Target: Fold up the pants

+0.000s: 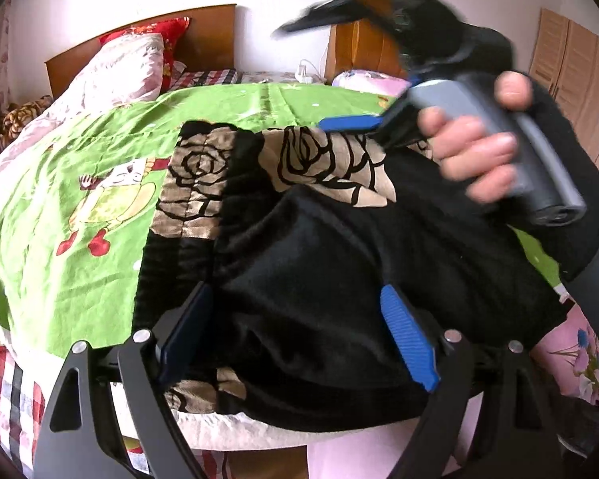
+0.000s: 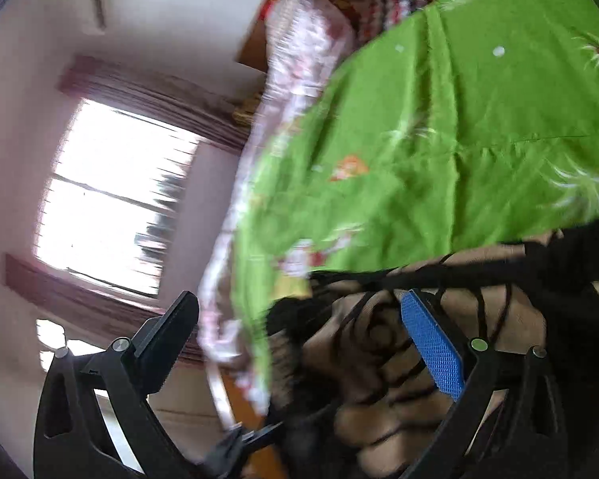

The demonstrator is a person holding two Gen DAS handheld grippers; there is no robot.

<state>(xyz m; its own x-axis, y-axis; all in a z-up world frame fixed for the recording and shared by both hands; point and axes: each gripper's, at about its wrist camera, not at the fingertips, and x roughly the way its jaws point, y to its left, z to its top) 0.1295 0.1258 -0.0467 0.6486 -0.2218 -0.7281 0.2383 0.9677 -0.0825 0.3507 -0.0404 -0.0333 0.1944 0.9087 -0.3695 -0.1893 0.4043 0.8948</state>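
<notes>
Green bedspread (image 1: pixel 80 167) open leftward, pants (image 1: pixel 339 247) heaped centre, right tool (image 1: pixel 351 123) blocking above them.

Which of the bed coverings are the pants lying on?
The pants lie on the bright green cartoon-print sheet, not on the pink-and-white floral quilt bunched along its far edge, nor the checked sheet by the headboard.

A green cartoon-print sheet (image 1: pixel 80 183) is covering the bed, pillows (image 1: pixel 127 68) are leaning against the wooden headboard (image 1: pixel 211 36).

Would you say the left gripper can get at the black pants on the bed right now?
Probably yes: the left gripper stands open right over the black pants, fabric already between its fingers, nothing blocking.
</notes>
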